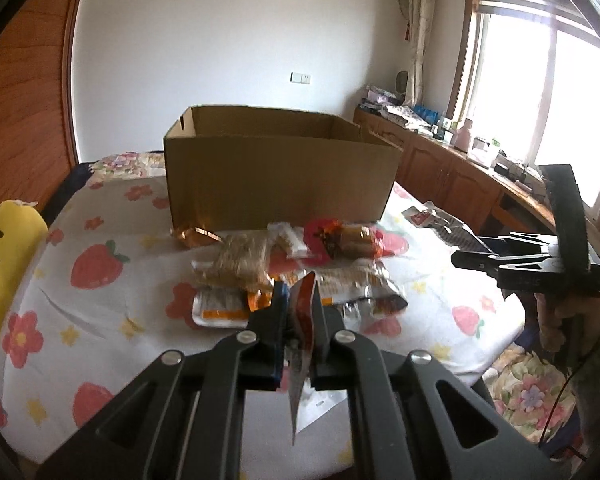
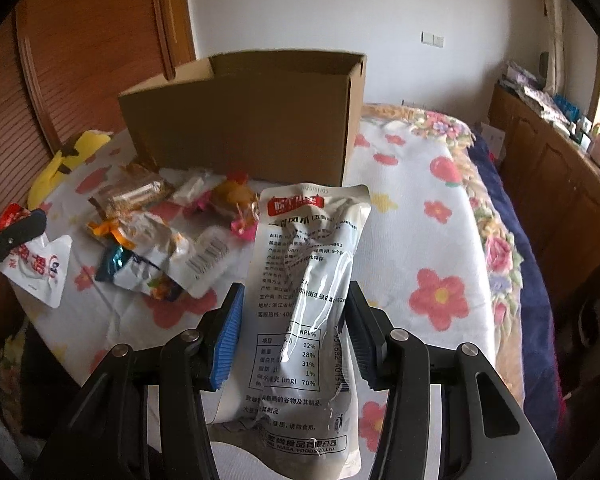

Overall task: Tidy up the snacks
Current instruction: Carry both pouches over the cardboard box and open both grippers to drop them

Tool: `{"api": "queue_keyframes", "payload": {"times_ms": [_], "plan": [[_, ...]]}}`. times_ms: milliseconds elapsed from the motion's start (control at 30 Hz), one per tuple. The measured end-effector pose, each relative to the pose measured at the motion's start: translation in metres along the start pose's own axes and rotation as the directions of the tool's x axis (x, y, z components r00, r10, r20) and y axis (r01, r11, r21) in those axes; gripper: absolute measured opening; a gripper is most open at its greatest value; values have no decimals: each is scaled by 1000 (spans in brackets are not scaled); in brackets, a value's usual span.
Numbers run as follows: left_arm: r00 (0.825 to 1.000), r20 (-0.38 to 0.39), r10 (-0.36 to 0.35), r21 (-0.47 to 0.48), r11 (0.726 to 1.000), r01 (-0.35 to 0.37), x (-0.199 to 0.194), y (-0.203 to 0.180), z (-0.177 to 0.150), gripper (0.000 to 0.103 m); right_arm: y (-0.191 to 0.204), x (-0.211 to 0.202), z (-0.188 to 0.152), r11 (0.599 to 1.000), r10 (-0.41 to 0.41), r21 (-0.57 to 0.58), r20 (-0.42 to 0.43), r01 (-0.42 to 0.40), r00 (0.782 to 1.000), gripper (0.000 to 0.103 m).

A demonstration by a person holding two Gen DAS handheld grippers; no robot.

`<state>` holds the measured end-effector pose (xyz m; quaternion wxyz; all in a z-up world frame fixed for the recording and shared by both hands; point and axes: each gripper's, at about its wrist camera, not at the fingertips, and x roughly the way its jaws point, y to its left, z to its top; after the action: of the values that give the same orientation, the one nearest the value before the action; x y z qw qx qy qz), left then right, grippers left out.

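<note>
Gripping one packet apiece, both grippers hang above the flowered bed (image 1: 100, 320). The left gripper (image 1: 298, 300) has its fingers (image 1: 278, 312) pressed nearly together on a thin red-and-white sachet (image 1: 303, 328), which stands on edge between the pads and droops below them; in the right wrist view the same sachet (image 2: 36, 268) shows at the left edge of the frame, clear of the sheet. The right gripper (image 2: 294, 320) has its fingers (image 2: 228, 332) partway apart, clamped on the sides of a tall silver-white pouch (image 2: 304, 280) printed with text and a nutrition table, its red-labelled top pointing toward the box.

A brown cardboard box (image 1: 276, 176), open at the top, stands on the bed's far part. Just in front of its near wall lies a loose pile of snack packets (image 1: 284, 268): a clear bag of pale crackers, a red-wrapped cake, and crumpled foil bags with orange trim, some overlapping. A yellow plush toy (image 2: 66, 160) rests at the bed's left edge, beside the wooden wardrobe (image 2: 88, 40). Wooden cabinets (image 1: 452, 172) under the window run along the right side.
</note>
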<state>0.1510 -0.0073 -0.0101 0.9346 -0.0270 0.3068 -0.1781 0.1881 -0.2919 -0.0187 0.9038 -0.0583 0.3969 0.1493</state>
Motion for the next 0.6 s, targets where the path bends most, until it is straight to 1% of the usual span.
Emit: {"api": "queue_keyframes", "payload": {"times_ms": [167, 300, 467, 600], "plan": [[999, 36, 9, 16, 1000, -9, 1, 5, 26, 5, 1, -14, 22, 1000, 5, -19, 50, -5, 999, 50], [998, 66, 20, 39, 999, -23, 4, 10, 55, 5, 6, -19, 51, 999, 15, -50, 96, -10, 995, 50], [993, 112, 27, 68, 997, -35, 12, 15, 95, 5, 11, -17, 92, 997, 38, -76, 153, -26, 988, 50], [989, 143, 29, 79, 996, -40, 24, 21, 127, 5, 15, -8, 122, 995, 62, -92, 182, -46, 981, 50]]}}
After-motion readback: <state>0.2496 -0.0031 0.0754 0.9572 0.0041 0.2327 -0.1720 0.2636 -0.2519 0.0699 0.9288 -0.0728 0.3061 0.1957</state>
